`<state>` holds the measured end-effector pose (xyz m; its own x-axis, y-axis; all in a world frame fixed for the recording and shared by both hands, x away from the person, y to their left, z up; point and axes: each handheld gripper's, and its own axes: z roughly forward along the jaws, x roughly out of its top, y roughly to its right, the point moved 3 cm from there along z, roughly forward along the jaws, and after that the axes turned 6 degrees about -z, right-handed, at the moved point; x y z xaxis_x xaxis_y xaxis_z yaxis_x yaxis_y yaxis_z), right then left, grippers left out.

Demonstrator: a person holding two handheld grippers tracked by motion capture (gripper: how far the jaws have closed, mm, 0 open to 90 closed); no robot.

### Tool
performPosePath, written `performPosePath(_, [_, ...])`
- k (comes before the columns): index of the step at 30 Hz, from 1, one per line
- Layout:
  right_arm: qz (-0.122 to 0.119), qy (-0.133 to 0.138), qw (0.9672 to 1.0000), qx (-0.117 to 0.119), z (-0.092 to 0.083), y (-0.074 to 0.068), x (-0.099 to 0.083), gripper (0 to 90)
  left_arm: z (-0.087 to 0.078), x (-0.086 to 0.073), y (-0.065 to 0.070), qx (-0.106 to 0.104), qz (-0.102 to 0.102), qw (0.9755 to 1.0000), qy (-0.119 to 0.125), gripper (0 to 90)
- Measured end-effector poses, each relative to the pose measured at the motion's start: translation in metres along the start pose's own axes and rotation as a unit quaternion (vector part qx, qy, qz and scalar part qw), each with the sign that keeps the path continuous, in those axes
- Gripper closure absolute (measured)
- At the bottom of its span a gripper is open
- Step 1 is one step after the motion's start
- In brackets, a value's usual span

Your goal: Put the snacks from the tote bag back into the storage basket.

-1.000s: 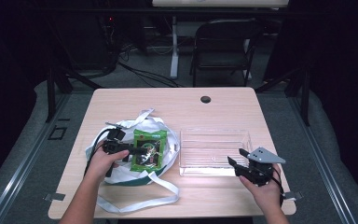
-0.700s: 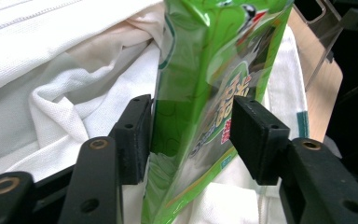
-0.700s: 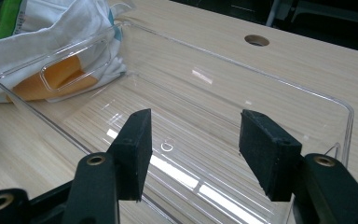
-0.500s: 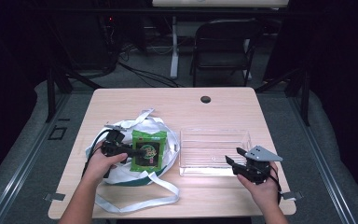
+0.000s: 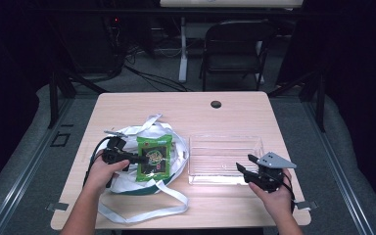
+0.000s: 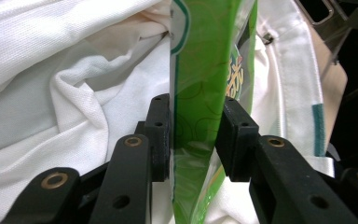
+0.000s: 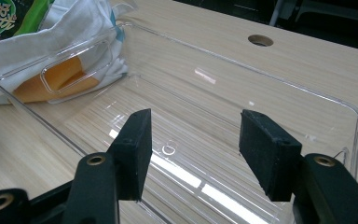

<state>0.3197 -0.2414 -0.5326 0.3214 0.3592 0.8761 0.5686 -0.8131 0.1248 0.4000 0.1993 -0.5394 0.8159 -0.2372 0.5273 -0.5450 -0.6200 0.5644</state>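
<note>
Reaching in from the bottom left of the high view, the person's left forearm angles up and right, and the left gripper (image 5: 136, 157) lies nearly level, pointing toward the right of the frame. Its jaws have just been closing and now pinch the left edge of the green snack packet (image 5: 154, 158), which lies flat on the white cloth bag (image 5: 127, 182) left of centre on the wooden table (image 5: 176, 110). The packet is a glossy rectangle, its long axis running top to bottom in the frame. At lower right, the right hand holds the right gripper (image 5: 243, 166) low, aimed up and left at the near right corner of the clear plastic bin (image 5: 225, 142), jaws spread with nothing between them.

From the left gripper view, the two black pads (image 6: 161, 135) press on the packet (image 6: 200, 93) from either side. The film stands on edge between them, shiny and slightly creased, with the bag's woven white fabric (image 6: 74, 84) bunched behind.

From the right gripper view, the black jaws stand wide apart over the bin (image 7: 242, 88), a smooth, transparent, round-cornered tray showing the wood grain beneath. The packet (image 7: 9, 18) and bag (image 7: 74, 28) sit in the upper left corner.
</note>
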Motion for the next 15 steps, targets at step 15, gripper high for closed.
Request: performPosePath(15, [0.001, 0.001, 1.0000, -0.001, -0.001, 0.000, 0.000, 44.3, -0.012, 0.001, -0.003, -0.011, -0.009, 0.9997, 0.022, 71.8])
